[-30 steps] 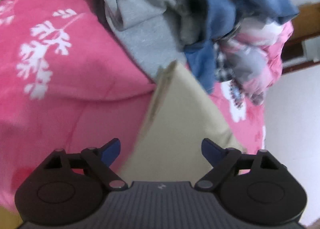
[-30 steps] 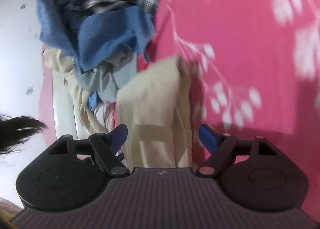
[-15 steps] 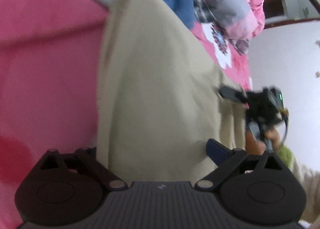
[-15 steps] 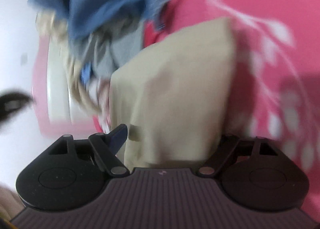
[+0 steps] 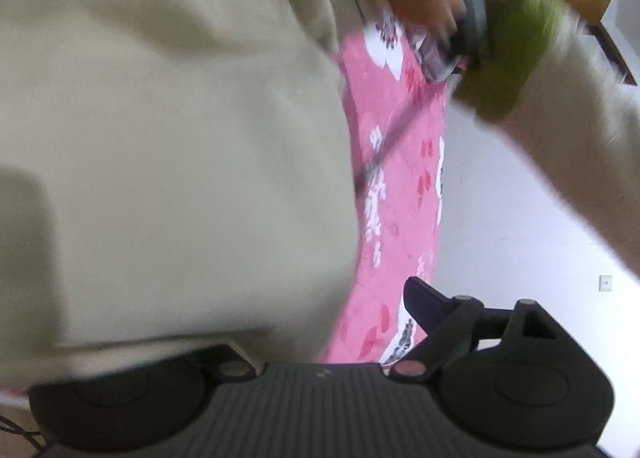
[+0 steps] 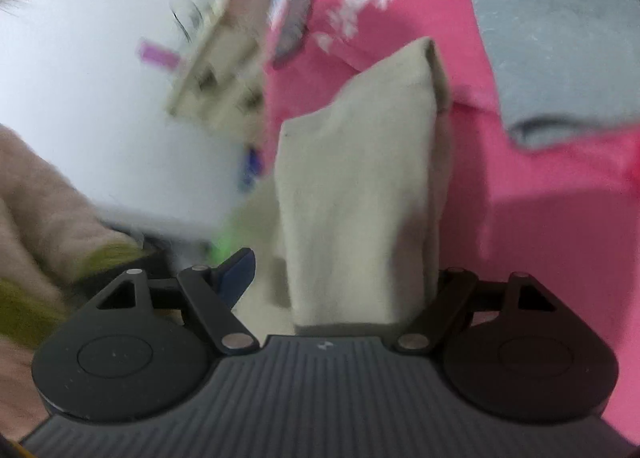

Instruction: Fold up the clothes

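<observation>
Since a second ago, both your grippers have swung away from the clothes pile, and the beige garment (image 5: 180,146) now fills most of the left wrist view, draped over the left finger. Your left gripper (image 5: 320,322) shows one dark-blue finger (image 5: 424,302) set wide, but whether it grips the cloth cannot be told. Your right gripper (image 6: 340,278) has its fingers (image 6: 236,274) spread, the folded beige cloth (image 6: 360,198) standing between them. Beneath lies a bed's pink floral cover (image 5: 400,162), with a grey garment (image 6: 560,38) at its far side. White floor (image 5: 500,218) and blurred pale furniture (image 6: 220,70) border the bed.
</observation>
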`<state>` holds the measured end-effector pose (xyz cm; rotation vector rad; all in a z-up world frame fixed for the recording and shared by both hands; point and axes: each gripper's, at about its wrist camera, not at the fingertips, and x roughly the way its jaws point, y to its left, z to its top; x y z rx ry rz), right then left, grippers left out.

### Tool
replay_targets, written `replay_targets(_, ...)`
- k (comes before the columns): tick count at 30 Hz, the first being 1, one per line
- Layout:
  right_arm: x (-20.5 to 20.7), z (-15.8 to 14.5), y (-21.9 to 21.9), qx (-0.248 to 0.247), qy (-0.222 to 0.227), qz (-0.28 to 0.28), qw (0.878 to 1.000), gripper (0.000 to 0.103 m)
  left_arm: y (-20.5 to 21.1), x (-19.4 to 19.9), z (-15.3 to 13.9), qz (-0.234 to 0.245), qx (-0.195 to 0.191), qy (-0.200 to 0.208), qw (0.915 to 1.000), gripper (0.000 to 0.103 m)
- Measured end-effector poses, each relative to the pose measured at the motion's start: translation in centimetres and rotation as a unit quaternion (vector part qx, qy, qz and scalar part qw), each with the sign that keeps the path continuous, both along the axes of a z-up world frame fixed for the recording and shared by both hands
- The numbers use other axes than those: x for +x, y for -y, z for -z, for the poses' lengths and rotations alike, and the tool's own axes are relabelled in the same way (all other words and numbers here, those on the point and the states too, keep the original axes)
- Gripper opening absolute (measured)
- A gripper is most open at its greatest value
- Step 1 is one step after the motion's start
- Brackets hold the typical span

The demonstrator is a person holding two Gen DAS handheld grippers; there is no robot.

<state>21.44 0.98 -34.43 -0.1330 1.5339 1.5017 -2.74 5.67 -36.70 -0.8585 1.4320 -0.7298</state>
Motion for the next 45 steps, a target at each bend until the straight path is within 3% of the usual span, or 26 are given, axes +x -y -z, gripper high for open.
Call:
replay_targets(2,1.1,0.8,-0.6,-0.038,0.04,0.009,0.998,0.078,0.6,-0.2,0.3,0.005,0.01,-0.001,0.9999,0.084)
replay_targets(4,2.1,-0.2,1.4,-0.025,0.037,0.065,0.997,0.08,-0.3,-1.0,-0.5,0.009,0.016,0.008,0.9998,0.084)
replay_targets(7,2.3,-3.6,6.9,0.015,0.096,0.172,0.98,0.08,-3.4,-3.1,-2.8,0.024,0.043,0.022,0.9985,0.084)
replay_targets(11,0.2,-6.4,16.6,0.071,0.057,0.328,0.94,0.081,-8.9,-5.1,-6.1,0.019,0.093,0.023,0.9952,0.084)
replay_targets(15,-6.1,-4.8,22.9,0.075,-0.024,0.43,0.899,0.081,-13.4,-3.8,-9.4,-0.025,0.163,0.063,0.9844,0.087)
replay_targets(17,-9.9,-2.5,23.9,0.07,-0.076,0.469,0.877,0.082,-14.6,-1.9,-10.0,-0.045,0.205,0.094,0.9732,0.093)
replay_targets(21,-14.2,1.9,21.2,0.043,-0.107,0.493,0.862,0.082,-15.3,2.2,-7.9,-0.027,0.27,0.126,0.9542,0.093)
replay_targets(25,-14.6,3.8,18.3,0.055,-0.117,0.508,0.851,0.083,-15.0,3.4,-4.0,0.022,0.266,0.085,0.9599,0.09)
replay_targets(28,-14.5,3.4,18.4,0.083,-0.135,0.511,0.845,0.083,-14.2,2.8,-3.9,0.044,0.22,0.072,0.9719,0.091)
replay_targets(29,-14.5,3.4,18.7,0.074,-0.137,0.515,0.843,0.082,-13.9,2.5,-4.1,0.052,0.219,0.075,0.9716,0.092)
replay_targets(31,-14.1,3.1,18.9,0.031,-0.132,0.516,0.846,0.078,-13.8,2.1,-4.2,0.057,0.219,0.08,0.9709,0.092)
replay_targets(33,-13.4,1.0,19.0,-0.004,-0.107,0.516,0.85,0.079,-14.6,2.5,-4.0,0.043,0.205,0.067,0.9755,0.091)
replay_targets(35,-12.1,-3.0,19.0,-0.024,-0.047,0.513,0.857,0.079,-15.7,2.9,-4.0,0.029,0.191,0.056,0.9795,0.087)
replay_targets(38,-9.7,-9.0,18.5,-0.037,0.041,0.508,0.86,0.08,-16.4,3.1,-3.8,0.026,0.194,0.069,0.9782,0.082)
replay_targets(42,-4.5,-12.7,11.8,-0.02,0.135,0.438,0.888,0.078,-16.4,2.7,-3.0,0.033,0.199,0.075,0.9765,0.075)
replay_targets(45,-0.9,-10.6,3.3,-0.029,0.159,0.354,0.921,0.068,-16.7,2.4,-2.8,0.027,0.2,0.078,0.9764,0.07)
